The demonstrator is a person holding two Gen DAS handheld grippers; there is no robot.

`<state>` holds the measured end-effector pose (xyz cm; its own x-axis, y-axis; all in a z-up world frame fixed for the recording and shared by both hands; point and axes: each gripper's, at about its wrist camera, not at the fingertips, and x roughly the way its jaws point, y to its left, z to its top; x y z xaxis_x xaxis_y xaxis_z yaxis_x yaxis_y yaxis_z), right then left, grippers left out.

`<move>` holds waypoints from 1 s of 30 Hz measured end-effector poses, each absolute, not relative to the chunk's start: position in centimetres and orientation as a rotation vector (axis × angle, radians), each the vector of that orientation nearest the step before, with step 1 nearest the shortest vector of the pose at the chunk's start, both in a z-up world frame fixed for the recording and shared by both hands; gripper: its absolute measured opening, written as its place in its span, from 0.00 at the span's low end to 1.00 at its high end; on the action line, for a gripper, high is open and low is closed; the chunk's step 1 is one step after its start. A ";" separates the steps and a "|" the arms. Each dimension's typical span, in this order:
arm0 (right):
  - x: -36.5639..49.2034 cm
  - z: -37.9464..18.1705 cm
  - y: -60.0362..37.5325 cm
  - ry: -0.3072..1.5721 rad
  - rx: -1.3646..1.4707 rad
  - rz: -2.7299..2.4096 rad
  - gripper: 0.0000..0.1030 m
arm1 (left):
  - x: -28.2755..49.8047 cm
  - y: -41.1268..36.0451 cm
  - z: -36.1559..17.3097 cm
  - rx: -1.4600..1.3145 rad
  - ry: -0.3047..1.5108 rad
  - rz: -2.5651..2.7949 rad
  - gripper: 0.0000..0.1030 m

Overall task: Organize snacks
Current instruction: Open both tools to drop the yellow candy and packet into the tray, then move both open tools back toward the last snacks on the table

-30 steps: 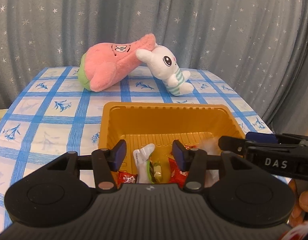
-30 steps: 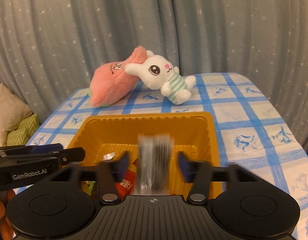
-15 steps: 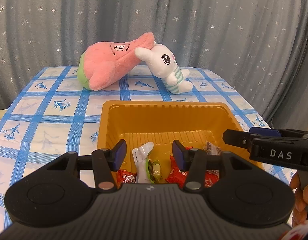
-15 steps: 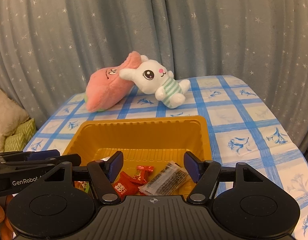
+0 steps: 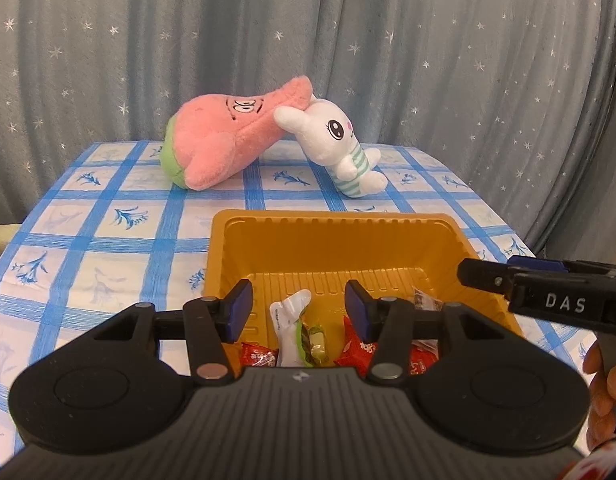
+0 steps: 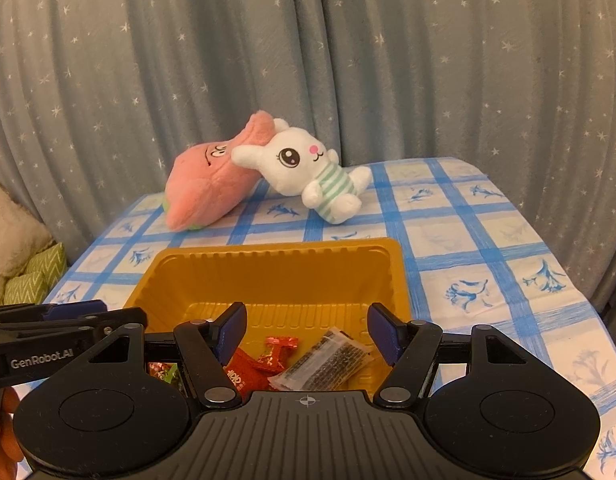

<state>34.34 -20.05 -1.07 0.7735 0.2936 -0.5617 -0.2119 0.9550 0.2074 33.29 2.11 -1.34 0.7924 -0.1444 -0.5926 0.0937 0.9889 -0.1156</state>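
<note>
My right claw (image 6: 306,330) hangs released over the near end of the yellow tray (image 6: 276,258), its blue pads standing apart with nothing pinched between them. Directly below that gap lies the dark seeded snack bar (image 6: 327,360) in its clear wrapper, flat on the tray floor and not touching either pad; just beside it sit a red foil candy (image 6: 278,350) and a red packet (image 6: 242,372). I judge the bar has been dropped where it belongs, which is why the pads are spread.

My left claw (image 5: 298,306) is likewise released and empty, poised above the tray's (image 5: 331,220) near left part. Under it lie a white packet (image 5: 290,320), a green-wrapped sweet (image 5: 313,340) and more red packets (image 5: 357,350), all inside the tray. I take it this claw waits clear while the other one works.

Further out, the blue-checked worktop (image 6: 467,240) carries a pink plush (image 6: 206,184) and a white bunny plush (image 6: 308,172) leaning together, well apart from the tray, before a starry grey curtain (image 6: 347,60).
</note>
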 end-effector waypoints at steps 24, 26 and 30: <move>28.0 0.5 -21.0 0.579 0.204 0.259 0.65 | 24.3 5.6 -0.9 -0.112 0.616 -0.065 0.46; 27.2 0.6 -20.9 0.577 0.209 0.257 0.65 | 23.3 5.6 -1.1 -0.111 0.624 -0.064 0.46; 25.6 0.7 -20.5 0.581 0.217 0.260 0.65 | 21.2 5.8 -1.6 -0.124 0.636 -0.060 0.48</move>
